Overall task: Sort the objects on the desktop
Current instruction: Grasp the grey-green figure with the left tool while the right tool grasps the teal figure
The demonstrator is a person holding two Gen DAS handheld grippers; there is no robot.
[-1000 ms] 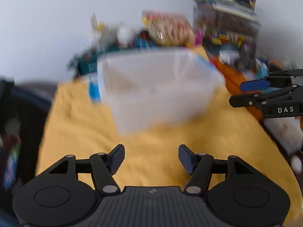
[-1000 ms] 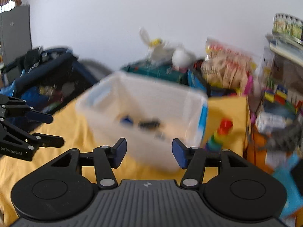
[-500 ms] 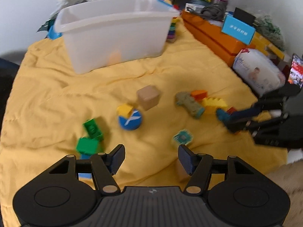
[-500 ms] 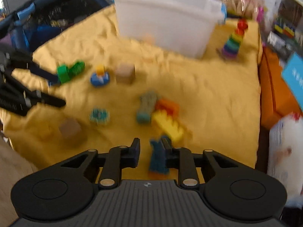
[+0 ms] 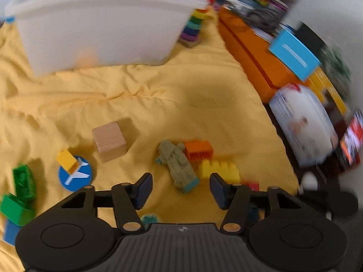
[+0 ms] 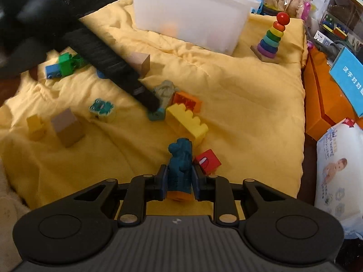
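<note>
Gripping teal figure (image 6: 180,165) between my right gripper (image 6: 179,182) fingers, pads pressed on both its sides, low over yellow blanket (image 6: 238,113), red cube (image 6: 207,161) just beside. My left gripper (image 5: 179,189) fingers closing, still apart, olive figure's (image 5: 178,165) blue end between tips, pads not touching. Orange brick (image 5: 198,150) and yellow brick (image 5: 219,170) beside it. White bin (image 5: 102,29) well beyond.

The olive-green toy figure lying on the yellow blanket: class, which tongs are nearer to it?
Left. The left tongs, closing, hover right over the olive-green toy figure. The right tongs sit farther off, shut on a dark teal figure.
</note>
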